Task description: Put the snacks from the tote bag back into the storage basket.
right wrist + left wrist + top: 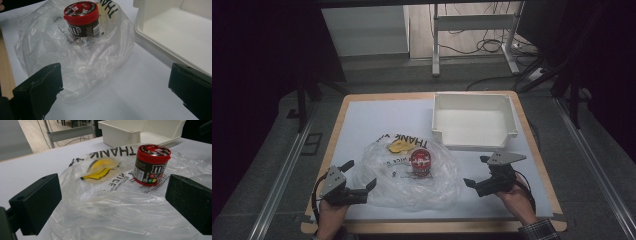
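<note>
Upright M&M's jar [421, 163] on plastic bag [404, 175], frame ctr, btwn left gripper [360, 176] & right gripper [476, 171], both jaws apart, empty.

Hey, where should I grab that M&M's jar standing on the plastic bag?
Grip the M&M's jar across its round body just under the red lid, from the right side with the right tongs. It stands upright, its sides exposed above the plastic bag.
</note>
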A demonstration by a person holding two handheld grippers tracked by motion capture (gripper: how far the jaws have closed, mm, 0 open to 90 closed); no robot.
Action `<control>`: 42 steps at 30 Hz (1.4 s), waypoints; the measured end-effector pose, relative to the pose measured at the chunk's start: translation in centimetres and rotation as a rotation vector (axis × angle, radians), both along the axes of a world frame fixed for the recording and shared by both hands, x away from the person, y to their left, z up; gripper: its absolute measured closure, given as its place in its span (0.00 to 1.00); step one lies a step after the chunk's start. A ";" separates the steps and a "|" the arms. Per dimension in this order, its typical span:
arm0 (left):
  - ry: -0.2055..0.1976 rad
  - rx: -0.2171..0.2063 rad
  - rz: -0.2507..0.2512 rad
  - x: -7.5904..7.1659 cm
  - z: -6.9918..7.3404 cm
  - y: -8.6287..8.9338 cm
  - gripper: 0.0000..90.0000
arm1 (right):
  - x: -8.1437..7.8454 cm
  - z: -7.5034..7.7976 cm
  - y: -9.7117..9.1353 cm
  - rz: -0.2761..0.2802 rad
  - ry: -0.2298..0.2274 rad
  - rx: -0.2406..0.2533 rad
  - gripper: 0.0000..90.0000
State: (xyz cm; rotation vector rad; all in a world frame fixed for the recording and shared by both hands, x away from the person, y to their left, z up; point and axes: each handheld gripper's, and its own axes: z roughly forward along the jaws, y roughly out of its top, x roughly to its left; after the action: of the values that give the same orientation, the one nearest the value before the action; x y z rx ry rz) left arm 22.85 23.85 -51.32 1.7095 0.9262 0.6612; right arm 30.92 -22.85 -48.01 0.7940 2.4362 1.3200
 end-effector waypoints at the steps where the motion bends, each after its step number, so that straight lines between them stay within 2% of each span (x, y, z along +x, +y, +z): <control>1: 0.000 0.000 0.000 0.0 0.0 0.0 0.00 | 0.1 0.0 0.1 0.002 0.003 -0.003 0.00; 10: -0.001 0.003 -0.001 0.0 0.0 0.0 0.00 | 0.6 -0.3 1.2 0.037 0.040 -0.010 0.00; 14: -0.002 0.004 -0.002 0.0 0.0 0.0 0.00 | 0.7 -0.4 1.7 0.039 0.033 -0.027 0.00; 23: -0.003 0.005 0.000 0.0 0.0 0.0 0.00 | 1.3 -0.3 2.3 0.040 0.029 -0.023 0.00; 31: -0.003 0.004 0.001 0.0 0.0 0.0 0.00 | 1.6 -0.2 3.0 0.057 0.038 -0.030 0.00; 33: -0.003 0.005 0.001 0.0 0.0 0.0 0.00 | 1.8 -0.2 3.2 0.065 0.052 -0.029 0.00; 42: -0.004 0.008 0.000 0.0 0.0 -0.1 0.00 | 2.3 -0.4 4.7 0.075 0.064 -0.071 0.00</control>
State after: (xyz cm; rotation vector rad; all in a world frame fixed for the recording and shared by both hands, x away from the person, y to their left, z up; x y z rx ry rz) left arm 22.82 23.79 -51.31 1.7145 0.9226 0.6688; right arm 33.24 -18.15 -48.38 0.7440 2.5709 1.2440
